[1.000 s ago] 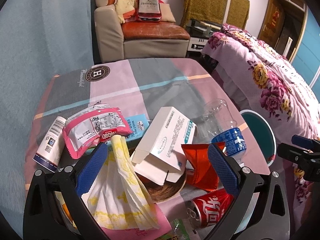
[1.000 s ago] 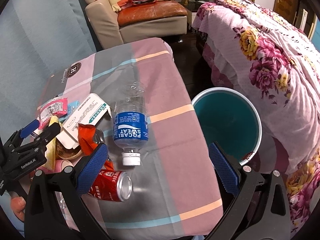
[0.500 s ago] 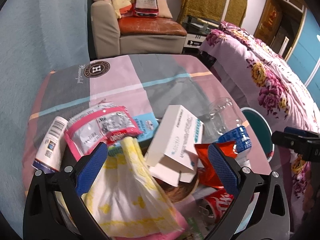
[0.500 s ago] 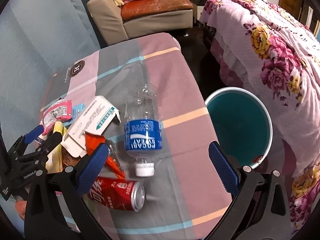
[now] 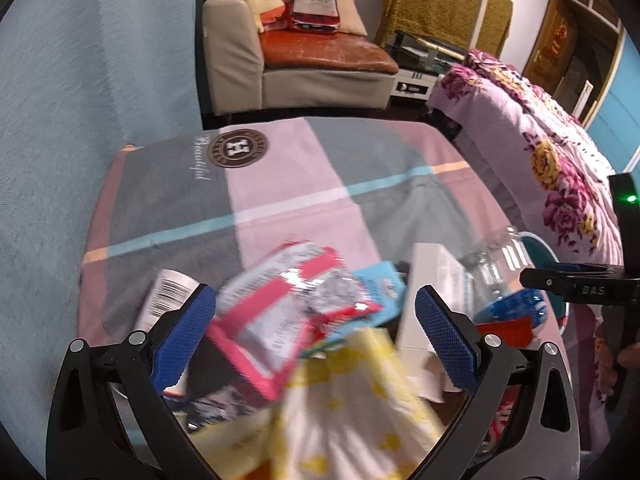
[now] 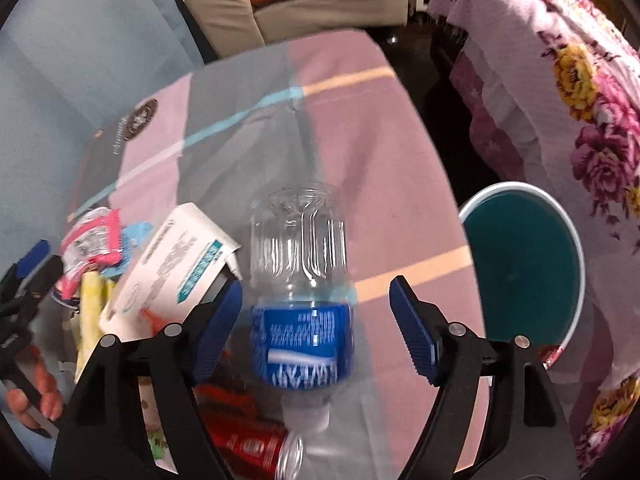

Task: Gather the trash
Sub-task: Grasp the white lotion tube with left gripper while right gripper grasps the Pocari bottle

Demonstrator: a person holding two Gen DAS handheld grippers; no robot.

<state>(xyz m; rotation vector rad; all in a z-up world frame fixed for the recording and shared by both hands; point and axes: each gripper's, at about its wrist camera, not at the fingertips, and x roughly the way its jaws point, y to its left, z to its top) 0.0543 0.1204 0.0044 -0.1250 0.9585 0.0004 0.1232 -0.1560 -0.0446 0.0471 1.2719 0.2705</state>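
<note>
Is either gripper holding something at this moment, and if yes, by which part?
Nothing is held. The right gripper is open, its fingers either side of the plastic bottle without touching. The left gripper is open above the trash pile.

Dim, warm indoor light; heavy fisheye bending and black corners. Motion blur smears the trash pile [image 5: 304, 340] and plastic bottle [image 6: 300, 292] nearest the fingers.
</note>
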